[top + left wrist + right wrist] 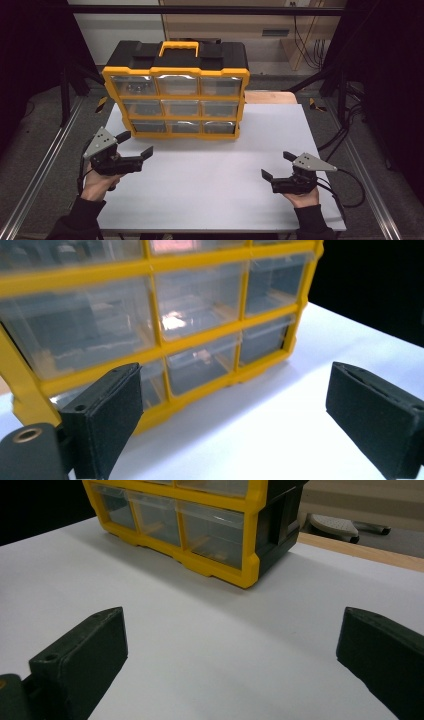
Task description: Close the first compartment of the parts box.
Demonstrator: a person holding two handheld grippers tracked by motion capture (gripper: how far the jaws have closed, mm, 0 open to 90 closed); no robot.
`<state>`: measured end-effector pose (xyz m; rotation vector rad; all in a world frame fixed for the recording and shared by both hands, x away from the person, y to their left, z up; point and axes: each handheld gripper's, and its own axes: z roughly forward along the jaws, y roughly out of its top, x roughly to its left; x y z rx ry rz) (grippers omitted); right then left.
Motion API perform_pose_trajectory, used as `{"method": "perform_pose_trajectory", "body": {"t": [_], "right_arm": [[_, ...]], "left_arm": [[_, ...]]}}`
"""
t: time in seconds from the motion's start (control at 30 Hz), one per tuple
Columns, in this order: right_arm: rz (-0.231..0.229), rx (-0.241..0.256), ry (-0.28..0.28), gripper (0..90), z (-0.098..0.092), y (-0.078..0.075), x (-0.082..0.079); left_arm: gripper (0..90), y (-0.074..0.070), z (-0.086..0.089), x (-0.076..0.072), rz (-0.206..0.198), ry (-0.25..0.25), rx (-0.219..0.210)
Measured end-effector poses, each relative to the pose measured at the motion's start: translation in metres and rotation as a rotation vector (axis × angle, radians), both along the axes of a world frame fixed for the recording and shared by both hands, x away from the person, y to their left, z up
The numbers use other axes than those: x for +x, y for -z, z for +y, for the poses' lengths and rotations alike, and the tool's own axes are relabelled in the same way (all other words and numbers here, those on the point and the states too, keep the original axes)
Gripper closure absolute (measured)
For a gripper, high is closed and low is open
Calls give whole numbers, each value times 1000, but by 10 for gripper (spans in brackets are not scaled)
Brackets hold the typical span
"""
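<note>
1. High view: a yellow and black drawer cabinet stands on the white table, beyond both tongs.
2. The left tongs sit just in front of the cabinet's lower left corner, jaws spread wide, holding nothing.
3. The right tongs lie well apart from the cabinet, off its right front corner, jaws wide open and empty.
4. Left gripper view: the clear drawers are close ahead of the jaws.
5. Right gripper view: the cabinet's corner is farther ahead.

Glossy yellow plastic organizer with clear plastic drawers, matt white tabletop, matt black jaws
</note>
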<state>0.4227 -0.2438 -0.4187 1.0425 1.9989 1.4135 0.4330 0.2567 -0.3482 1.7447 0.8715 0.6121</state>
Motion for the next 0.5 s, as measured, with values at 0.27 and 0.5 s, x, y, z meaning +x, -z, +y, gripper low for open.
{"method": "perform_pose_trajectory", "body": {"t": [0.27,0.5], "right_arm": [[-8,5,0,5,-2,-2,-1],[-8,10,-2,5,-3,-3,-2]], "left_arm": [[58,29,7,-14,-4,-10,1],[49,43,14,-16,25,-49,-29]]}}
